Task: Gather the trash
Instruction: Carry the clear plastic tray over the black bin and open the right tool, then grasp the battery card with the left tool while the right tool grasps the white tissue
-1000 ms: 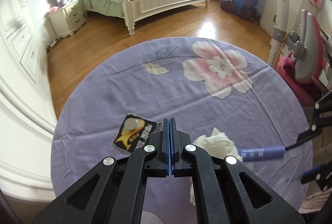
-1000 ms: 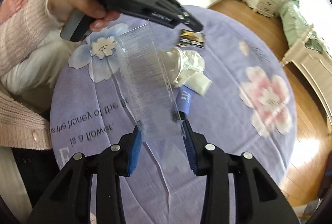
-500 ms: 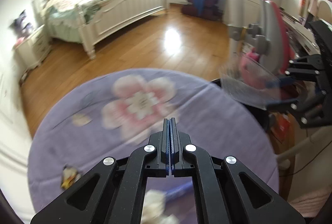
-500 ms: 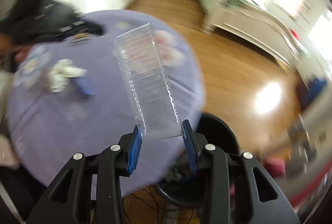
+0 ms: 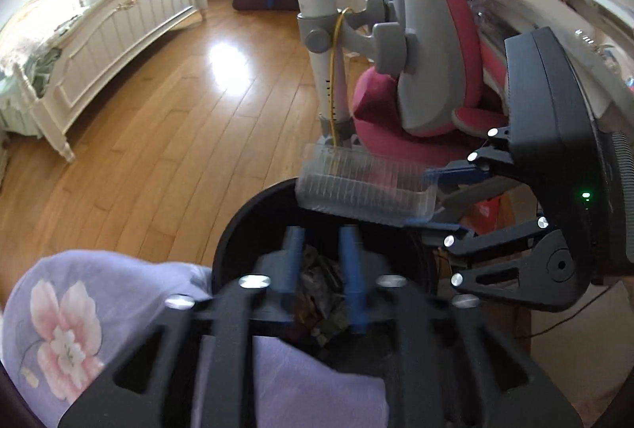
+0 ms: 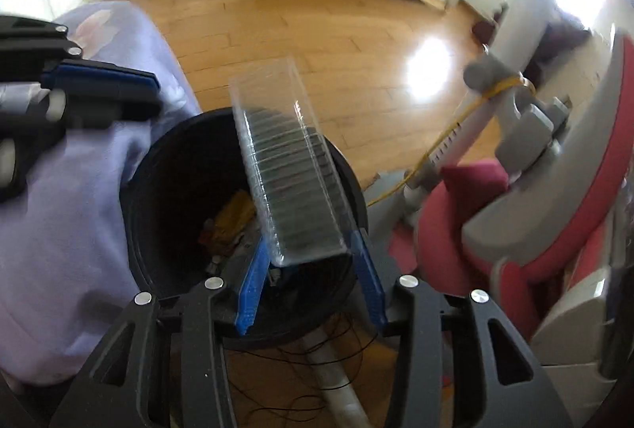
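Trash bin (image 6: 166, 166) | wooden floor (image 6: 337, 31) | beside purple-clothed table (image 6: 59, 210)

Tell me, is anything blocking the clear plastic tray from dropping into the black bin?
Nothing visible does. The clear plastic tray hangs between the right gripper fingers right above the open black trash bin, which holds only some trash low down.

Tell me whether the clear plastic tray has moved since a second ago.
Yes. The clear plastic tray was above the purple tablecloth; now it hangs over the black bin beside the table.
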Demonstrator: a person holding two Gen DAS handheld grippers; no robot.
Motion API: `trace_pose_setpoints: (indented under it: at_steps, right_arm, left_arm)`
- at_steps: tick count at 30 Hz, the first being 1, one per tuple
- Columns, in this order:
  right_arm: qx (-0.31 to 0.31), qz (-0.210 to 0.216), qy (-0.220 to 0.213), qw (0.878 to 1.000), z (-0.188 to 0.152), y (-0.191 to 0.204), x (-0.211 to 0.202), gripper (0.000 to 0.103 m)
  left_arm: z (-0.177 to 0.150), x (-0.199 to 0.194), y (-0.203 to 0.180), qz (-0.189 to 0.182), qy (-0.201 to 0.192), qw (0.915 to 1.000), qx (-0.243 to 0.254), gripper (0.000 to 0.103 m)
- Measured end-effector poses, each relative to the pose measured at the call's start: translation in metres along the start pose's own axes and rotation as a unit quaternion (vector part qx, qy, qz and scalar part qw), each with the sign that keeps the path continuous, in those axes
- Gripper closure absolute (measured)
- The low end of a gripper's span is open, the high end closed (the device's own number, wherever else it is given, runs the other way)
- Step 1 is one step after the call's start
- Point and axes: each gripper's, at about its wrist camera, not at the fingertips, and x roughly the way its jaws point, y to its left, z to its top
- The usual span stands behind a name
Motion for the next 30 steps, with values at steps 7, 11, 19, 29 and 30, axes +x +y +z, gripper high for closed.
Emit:
trace_pose_setpoints:
  at_steps: [7,11,19,29,30]
  right_arm:
    - [0.007,0.004,-0.007,1.000,0.007,0.000,-0.003,0.059]
    - [-0.003,0.022,-0.025,0.999,0.019,0.017,-0.018,0.059]
    - [-0.128,0.133,-0.068,0.980,0.035,0.133,-0.061,0.040]
    - [-0.371,0.237,-0.079,0.895,0.023,0.346,-0.095,0.026]
    - [-0.387,0.237,-0.083,0.887,0.023,0.361,-0.097,0.020]
  left_arm:
    - [-0.009,-0.011,0.023,0.013,-0.015,0.9991,-0.038,0.060]
    - [-0.029,-0.045,0.055,0.024,-0.031,0.9970,-0.067,0.060]
    - [-0.123,-0.154,0.152,0.135,-0.036,0.9810,-0.135,0.059]
    - [-0.274,-0.212,0.236,0.219,0.051,0.9520,-0.208,0.043]
    - [-0.283,-0.211,0.238,0.217,0.055,0.9518,-0.210,0.043]
